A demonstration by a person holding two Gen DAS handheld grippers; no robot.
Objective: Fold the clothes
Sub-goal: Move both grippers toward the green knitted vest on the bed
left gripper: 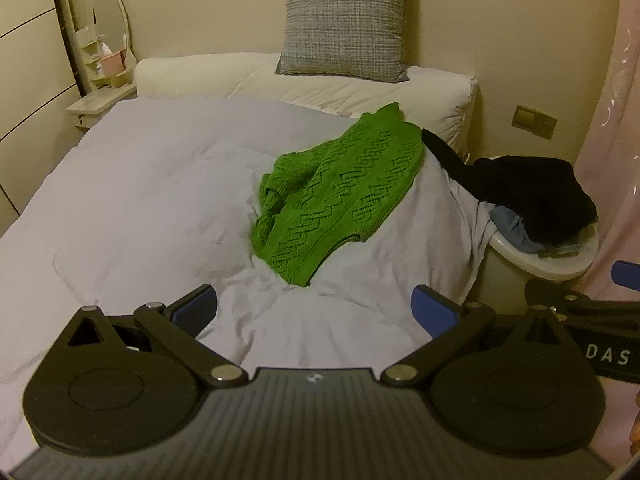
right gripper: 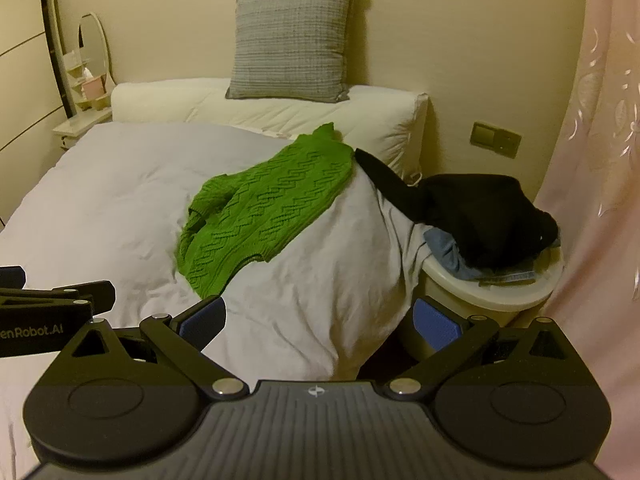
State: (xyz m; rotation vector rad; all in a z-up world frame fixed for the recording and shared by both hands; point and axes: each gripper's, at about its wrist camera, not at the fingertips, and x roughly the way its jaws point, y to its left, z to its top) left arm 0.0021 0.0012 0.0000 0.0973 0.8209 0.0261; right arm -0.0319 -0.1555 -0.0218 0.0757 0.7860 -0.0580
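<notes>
A green knitted sweater (left gripper: 336,192) (right gripper: 264,208) lies crumpled on the right half of a bed covered with a pale grey duvet (left gripper: 152,200) (right gripper: 108,200). My left gripper (left gripper: 316,312) hovers open over the duvet, short of the sweater's near hem, nothing between its blue pads. My right gripper (right gripper: 320,320) is open too, above the bed's right edge, also short of the sweater. Each gripper shows at the other view's edge.
A black garment (left gripper: 532,192) (right gripper: 480,216) and a blue one (right gripper: 444,254) are piled on a round white bedside stand (left gripper: 548,260) (right gripper: 500,292) right of the bed. A grey cushion (left gripper: 344,20) leans on the wall above a white pillow (left gripper: 320,84). A pink curtain (right gripper: 600,160) hangs at right.
</notes>
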